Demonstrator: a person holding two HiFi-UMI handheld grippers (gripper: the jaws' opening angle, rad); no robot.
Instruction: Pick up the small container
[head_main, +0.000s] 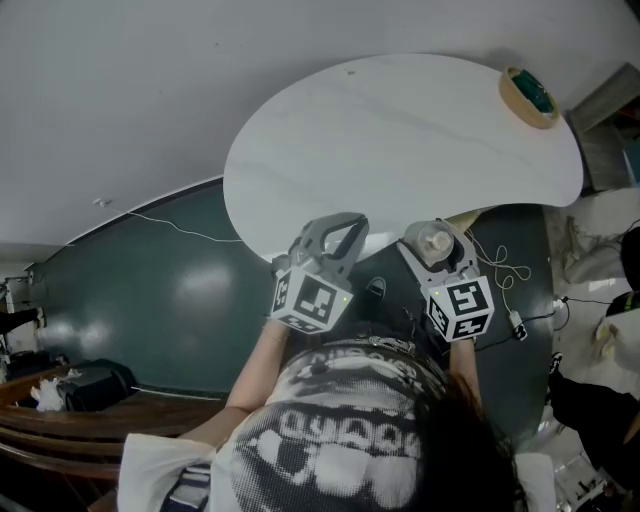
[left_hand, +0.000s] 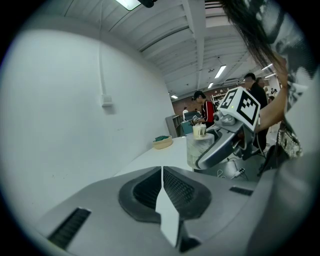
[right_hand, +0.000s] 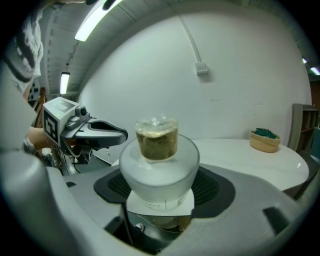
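Left tongs (left_hand: 162, 180): jaws pressed together, nothing between them, held just off the near edge of the white rounded tabletop (head_main: 400, 140).

Right tongs (head_main: 437, 250): clamped on the small frosted-white rounded container with a clear cap (right_hand: 159, 170), upright, clear of the tabletop at its near edge.

Far right: tan round basket with green contents (head_main: 529, 95), well apart.

Judgement: pick-up looks done. Next calls for a steady grip, keeping the container level.
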